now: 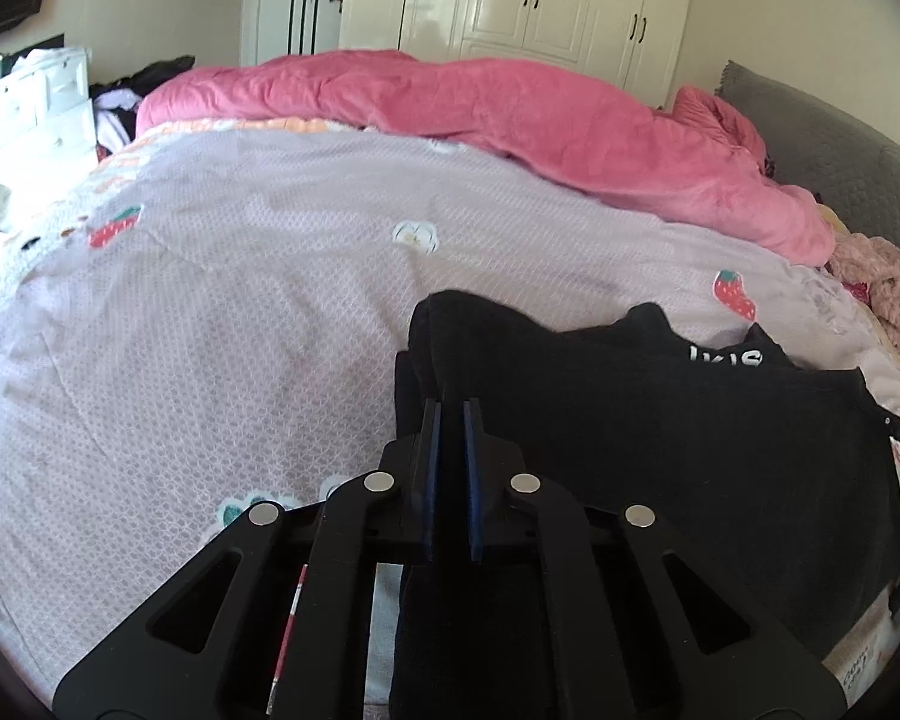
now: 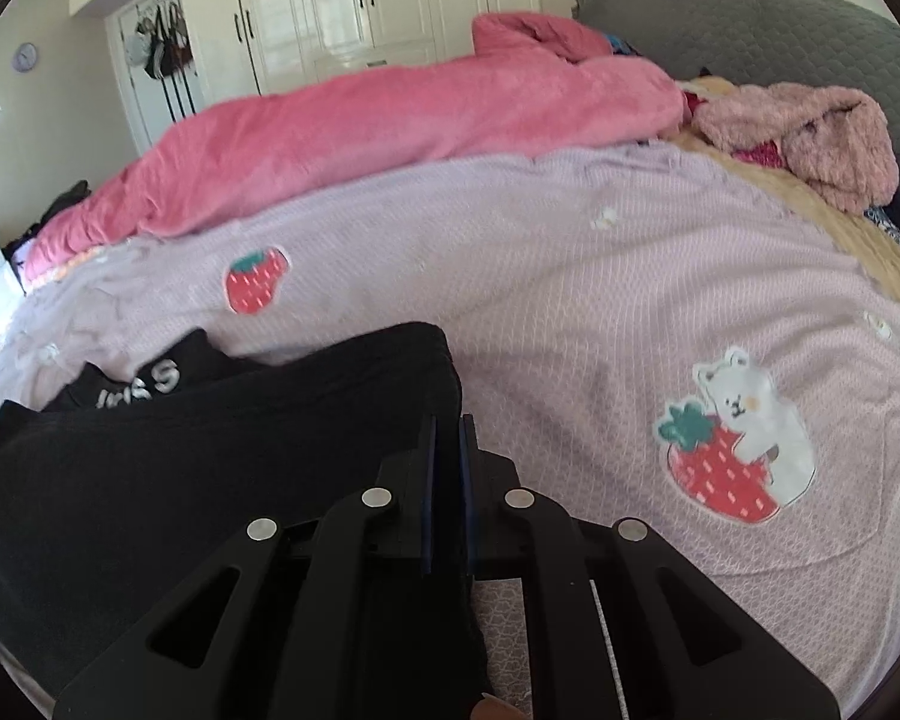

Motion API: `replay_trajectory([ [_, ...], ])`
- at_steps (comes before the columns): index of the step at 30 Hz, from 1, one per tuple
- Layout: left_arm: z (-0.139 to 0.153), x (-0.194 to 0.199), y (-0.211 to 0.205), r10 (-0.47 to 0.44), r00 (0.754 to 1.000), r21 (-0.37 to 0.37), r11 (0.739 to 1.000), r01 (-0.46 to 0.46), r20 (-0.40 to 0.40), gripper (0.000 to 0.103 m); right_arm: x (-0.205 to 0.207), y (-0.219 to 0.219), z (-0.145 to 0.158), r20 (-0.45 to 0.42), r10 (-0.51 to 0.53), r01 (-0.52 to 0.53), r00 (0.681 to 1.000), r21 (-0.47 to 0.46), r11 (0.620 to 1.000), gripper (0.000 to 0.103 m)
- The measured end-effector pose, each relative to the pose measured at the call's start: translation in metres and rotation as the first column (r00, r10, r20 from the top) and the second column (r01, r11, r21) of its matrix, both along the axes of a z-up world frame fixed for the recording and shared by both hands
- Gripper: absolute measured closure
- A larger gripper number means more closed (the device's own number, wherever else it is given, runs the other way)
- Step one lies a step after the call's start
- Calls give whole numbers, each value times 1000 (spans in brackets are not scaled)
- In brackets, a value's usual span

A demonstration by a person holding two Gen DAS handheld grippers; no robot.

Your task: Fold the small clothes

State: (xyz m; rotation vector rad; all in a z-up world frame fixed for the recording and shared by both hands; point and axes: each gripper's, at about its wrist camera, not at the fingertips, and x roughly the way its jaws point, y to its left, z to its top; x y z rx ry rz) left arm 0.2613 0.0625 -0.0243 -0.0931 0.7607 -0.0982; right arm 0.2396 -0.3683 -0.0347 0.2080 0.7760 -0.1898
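A black garment [image 1: 660, 420] with white lettering lies on the lilac strawberry-print bedspread [image 1: 240, 312]. In the left wrist view my left gripper [image 1: 452, 414] is shut on the garment's left edge, black cloth pinched between the blue pads. In the right wrist view the same black garment [image 2: 180, 456] fills the lower left, and my right gripper [image 2: 448, 429] is shut on its right edge, near the folded corner. Part of the cloth under both grippers is hidden by the black finger frames.
A rolled pink duvet [image 1: 510, 120] runs along the far side of the bed. A fuzzy pink garment [image 2: 810, 132] and a grey padded headboard [image 2: 750, 24] sit at the right. White wardrobes [image 1: 540, 0] stand behind; a white dresser [image 1: 30, 108] stands at the left.
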Motion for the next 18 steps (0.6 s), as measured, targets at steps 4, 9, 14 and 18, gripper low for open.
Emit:
replay_trajectory([
  [4,-7,1,1,1,1000,6,1000,-1,-26,98,-2,0,-4,-15,-19,19,1000,-8,1000,90],
  [9,-7,-1,2,8,1000,4,1000,-8,-29,94,-5,-7,-6,-20,-43,43,999,13,999,76],
  [14,-4,-4,4,13,1000,0,1000,-13,-28,91,-9,-7,-2,-12,-46,46,999,18,999,60],
  [18,-3,-5,4,15,999,-9,1000,-15,-34,88,-15,-10,3,11,-43,43,999,49,998,45],
])
